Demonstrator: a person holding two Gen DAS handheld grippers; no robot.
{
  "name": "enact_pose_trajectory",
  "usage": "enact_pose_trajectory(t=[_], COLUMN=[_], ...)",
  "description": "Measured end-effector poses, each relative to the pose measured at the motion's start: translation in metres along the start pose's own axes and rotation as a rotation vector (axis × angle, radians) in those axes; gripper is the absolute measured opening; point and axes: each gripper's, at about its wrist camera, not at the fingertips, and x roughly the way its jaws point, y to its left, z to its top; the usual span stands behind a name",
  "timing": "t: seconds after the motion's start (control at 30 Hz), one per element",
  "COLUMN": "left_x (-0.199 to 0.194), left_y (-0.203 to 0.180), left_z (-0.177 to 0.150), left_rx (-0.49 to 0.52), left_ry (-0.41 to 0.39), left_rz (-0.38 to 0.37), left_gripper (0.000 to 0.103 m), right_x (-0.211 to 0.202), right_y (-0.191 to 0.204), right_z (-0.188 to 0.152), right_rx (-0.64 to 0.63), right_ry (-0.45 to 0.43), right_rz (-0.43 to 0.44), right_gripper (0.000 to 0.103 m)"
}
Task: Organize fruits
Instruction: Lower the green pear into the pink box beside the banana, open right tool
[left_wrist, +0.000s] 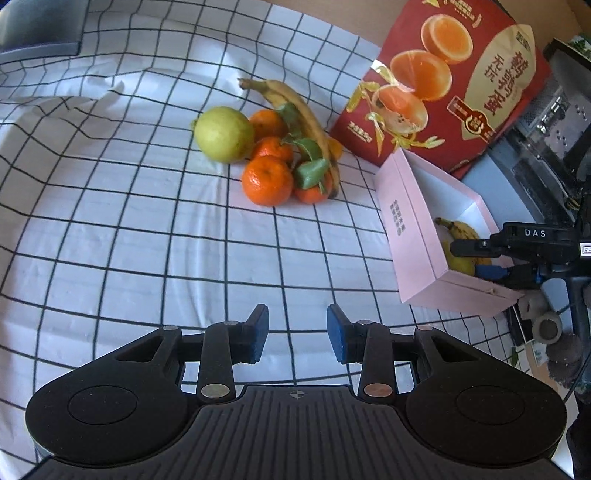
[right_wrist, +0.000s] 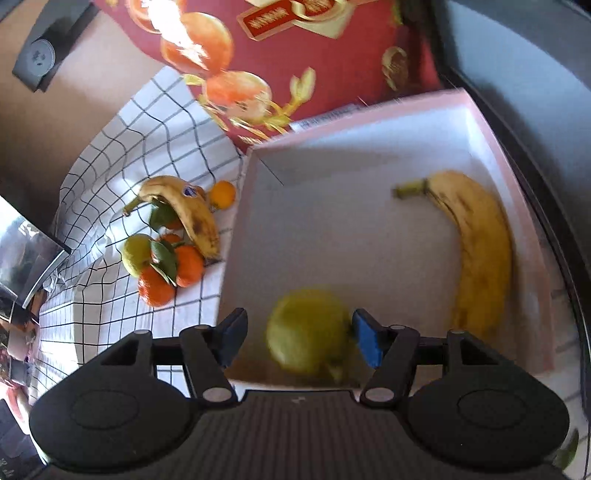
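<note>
Fingers (left_wrist: 258, 334) of the left gripper (left_wrist: 297, 332) stand well apart with nothing between them, hovering over the checked cloth (left_wrist: 147, 229) that covers the surface. Ahead of them lies the fruit pile: a green pear (left_wrist: 224, 133), several mandarins (left_wrist: 266, 180) with leaves, and a spotted banana (left_wrist: 295, 110) leaning across the top. How many mandarins there are is hard to say, since leaves and the banana hide part of the cluster; 1 small orange fruit only peeks out behind the banana.

To the right sits the pink box (left_wrist: 410, 236), just in front of a red carton (left_wrist: 443, 81) printed with orange halves. From the left wrist view the box wall hides most of its contents, and the right gripper (left_wrist: 476, 258) reaching over it covers more.

From the right wrist view, the right gripper (right_wrist: 299, 338) is also spread wide, above the pink box (right_wrist: 491, 133). A second green pear (right_wrist: 308, 332) lies between the 2 fingers (right_wrist: 365, 338), smeared by motion blur, so whether either pad touches it cannot be told. A second banana (right_wrist: 480, 251) lies along the box's right wall, its lower end blurred. The pile (right_wrist: 173, 236) shows on the cloth left of the box.
</note>
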Motion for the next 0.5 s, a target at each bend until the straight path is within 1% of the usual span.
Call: enact_pose_trajectory(t=[0.13, 0.17, 0.23, 0.3, 0.33, 0.37, 0.43, 0.5], left_x=[0.004, 0.004, 0.004, 0.004, 0.004, 0.004, 0.003, 0.003], left_y=[-0.003, -0.003, -0.003, -0.003, -0.003, -0.004, -0.004, -0.005], left_z=[-0.001, -0.001, -0.001, -0.001, -0.001, -0.002, -0.002, -0.003], left_rx=[0.011, 0.011, 0.009, 0.006, 0.006, 0.007, 0.009, 0.012], left_ry=[0.019, 0.02, 0.019, 0.018, 0.017, 0.016, 0.016, 0.018], left_rz=[-0.002, -0.002, -0.001, 0.001, 0.001, 0.001, -0.001, -0.003], left_gripper=[0.038, 0.038, 0.038, 0.038, 0.038, 0.038, 0.038, 0.038], right_x=[0.001, 0.002, 0.002, -0.004, -0.007, -0.008, -0.007, -0.006], right_y=[-0.001, 0.0, 0.004, 0.009, 0.01, 0.013, 0.017, 0.021], right_z=[-0.002, -0.002, -0.001, -0.001, -0.001, 0.0, 0.0, 0.001], right_rx=[-0.007, -0.008, -0.007, -0.009, -0.003, 0.009, 0.018, 0.001], right_ry=[-0.009, -0.005, -0.008, -0.027, -0.029, -0.023, -0.016, -0.028], right_rz=[-0.011, -0.008, 0.008, 0.065, 0.107, 0.154, 0.176, 0.162], right_gripper=[0.065, 0.068, 0.07, 0.07, 0.07, 0.072, 0.073, 0.073])
